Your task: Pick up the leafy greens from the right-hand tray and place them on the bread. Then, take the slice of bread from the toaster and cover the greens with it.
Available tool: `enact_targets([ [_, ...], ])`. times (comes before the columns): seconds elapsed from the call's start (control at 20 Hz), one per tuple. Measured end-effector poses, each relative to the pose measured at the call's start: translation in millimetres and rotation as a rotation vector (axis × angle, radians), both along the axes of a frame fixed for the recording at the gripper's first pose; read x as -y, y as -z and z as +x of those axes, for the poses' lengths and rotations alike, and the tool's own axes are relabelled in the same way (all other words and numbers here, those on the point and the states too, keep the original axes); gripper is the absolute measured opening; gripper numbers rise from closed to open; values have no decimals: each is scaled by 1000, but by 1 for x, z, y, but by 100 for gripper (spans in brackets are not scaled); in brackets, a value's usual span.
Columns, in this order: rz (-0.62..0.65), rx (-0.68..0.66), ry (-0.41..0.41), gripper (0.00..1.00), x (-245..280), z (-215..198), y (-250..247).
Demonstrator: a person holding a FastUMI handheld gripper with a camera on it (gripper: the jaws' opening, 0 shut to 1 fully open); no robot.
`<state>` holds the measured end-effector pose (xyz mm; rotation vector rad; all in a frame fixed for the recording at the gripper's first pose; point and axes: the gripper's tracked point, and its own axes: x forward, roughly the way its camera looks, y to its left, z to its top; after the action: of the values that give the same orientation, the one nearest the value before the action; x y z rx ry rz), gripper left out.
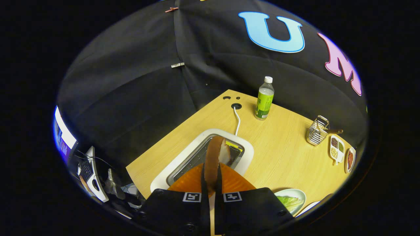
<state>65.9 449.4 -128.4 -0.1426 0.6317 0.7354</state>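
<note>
Fingers (211,178) closed tight on the bread slice (215,157), pinched edge-on and upright, held above the toaster (246,149) on the bench (279,154). White cable (237,122) runs from the toaster to a grommet. Leafy greens (289,200) sit in a tray (300,193) just right of the fingers. Bottle (264,98), wire basket (317,131), condiment dishes (337,149) beyond.

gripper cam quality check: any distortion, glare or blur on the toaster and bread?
Gripper view: strong fisheye bends the pale wooden table edges; the tool is shut on the brown-crusted bread slice, sharp enough; the white toaster shows mild sheen on its metal top, no blown glare; the green-labelled plastic bottle is crisp; corners darken.
</note>
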Motion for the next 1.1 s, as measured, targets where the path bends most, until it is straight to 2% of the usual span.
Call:
enact_targets([
  [0.4,121,106,47,10,41,-1,-79],
  [0.55,139,116,86,9,71,-2,-87],
  [0.75,184,44,175,9,117,3,-66],
  [1.1,191,-67,316,9,193,4,-12],
])
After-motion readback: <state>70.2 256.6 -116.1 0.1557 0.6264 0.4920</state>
